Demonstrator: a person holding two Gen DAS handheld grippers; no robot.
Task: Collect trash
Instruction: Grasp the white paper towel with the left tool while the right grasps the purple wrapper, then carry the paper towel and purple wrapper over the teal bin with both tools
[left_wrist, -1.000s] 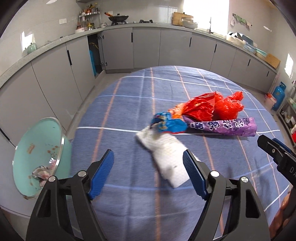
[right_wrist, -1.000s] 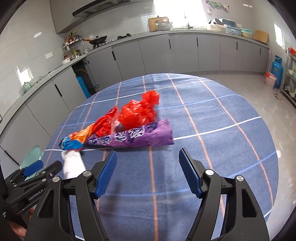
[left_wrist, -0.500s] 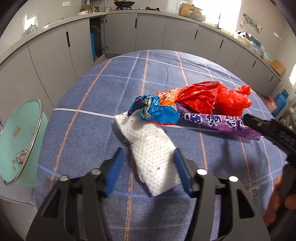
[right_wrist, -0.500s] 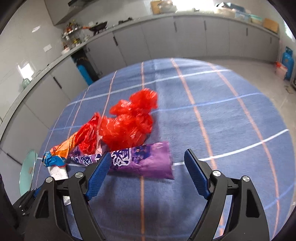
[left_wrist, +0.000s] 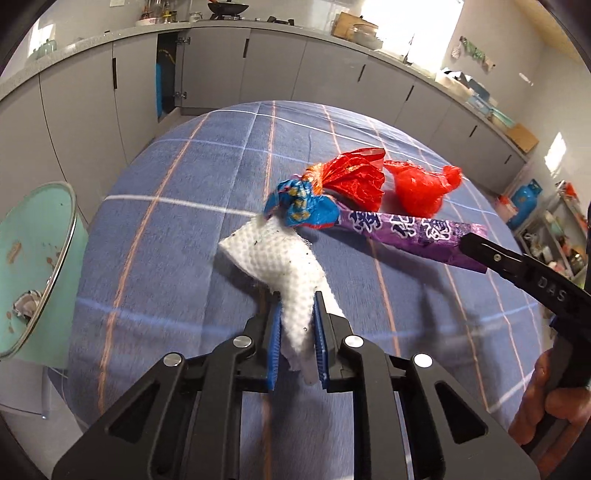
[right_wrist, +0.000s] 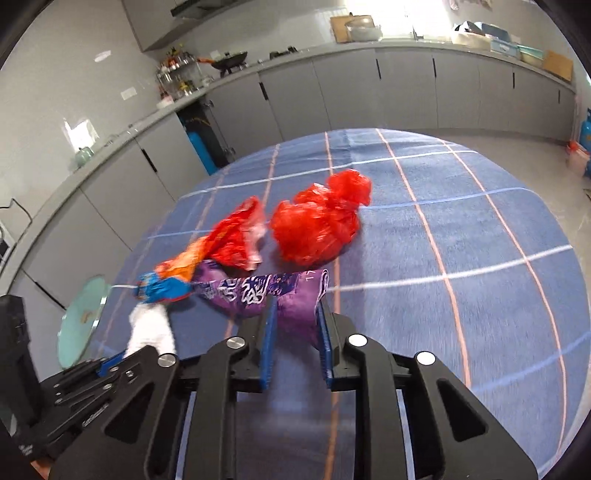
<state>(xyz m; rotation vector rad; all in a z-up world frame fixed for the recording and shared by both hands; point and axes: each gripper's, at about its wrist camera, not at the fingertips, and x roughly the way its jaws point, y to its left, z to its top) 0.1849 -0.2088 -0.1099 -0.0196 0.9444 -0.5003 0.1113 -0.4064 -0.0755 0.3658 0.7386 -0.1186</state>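
Both hand-held grippers closing on trash lying on the blue checked surface (left_wrist: 207, 177).

Left wrist view: the left hand-held gripper (left_wrist: 298, 332) is closing, pads pinching the near end of one white paper towel (left_wrist: 273, 258), whose long axis runs away from the jaws; one teal bin (left_wrist: 33, 266) stands at the left edge.
Right wrist view: the right hand-held gripper (right_wrist: 295, 332) is closing on the near end of one purple wrapper (right_wrist: 258, 291), its length running leftward; one red bag (right_wrist: 317, 221) and one red-and-blue wrapper (right_wrist: 207, 258) lie beyond.
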